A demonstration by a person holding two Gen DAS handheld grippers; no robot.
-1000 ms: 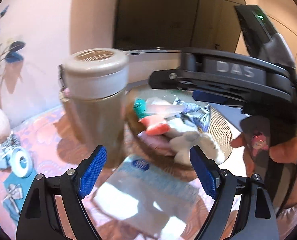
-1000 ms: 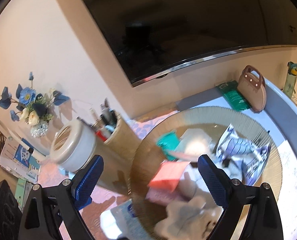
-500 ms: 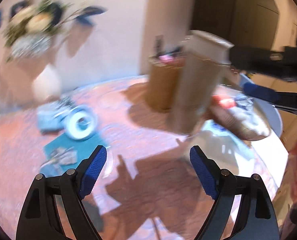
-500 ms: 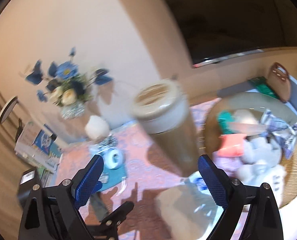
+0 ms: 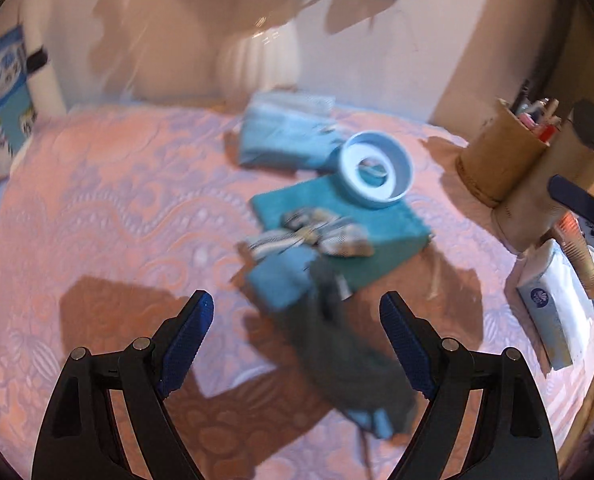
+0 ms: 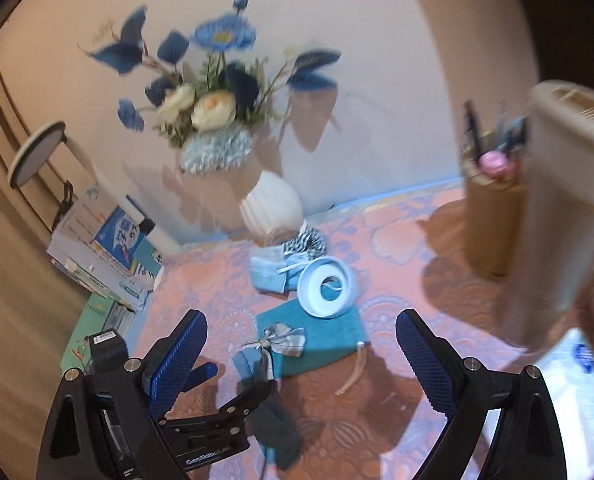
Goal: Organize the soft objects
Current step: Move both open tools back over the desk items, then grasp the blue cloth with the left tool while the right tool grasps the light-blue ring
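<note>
**Both grippers spread above the cloth pile**

The left gripper (image 5: 295, 336) is spread wide with nothing between its pads, above a dark sock (image 5: 345, 356) on the patterned tablecloth (image 5: 97, 208). Beyond it lie a teal cloth (image 5: 385, 232), a striped bow (image 5: 309, 236) and a white ring (image 5: 375, 170), close together. Only the left wrist view shows a tissue pack (image 5: 553, 308) at the right edge. The right gripper (image 6: 301, 348) is likewise spread and empty. Only its view shows the flower vase (image 6: 271, 208), stacked boxes (image 6: 105, 248) and the tall beige container (image 6: 557, 216).
</note>
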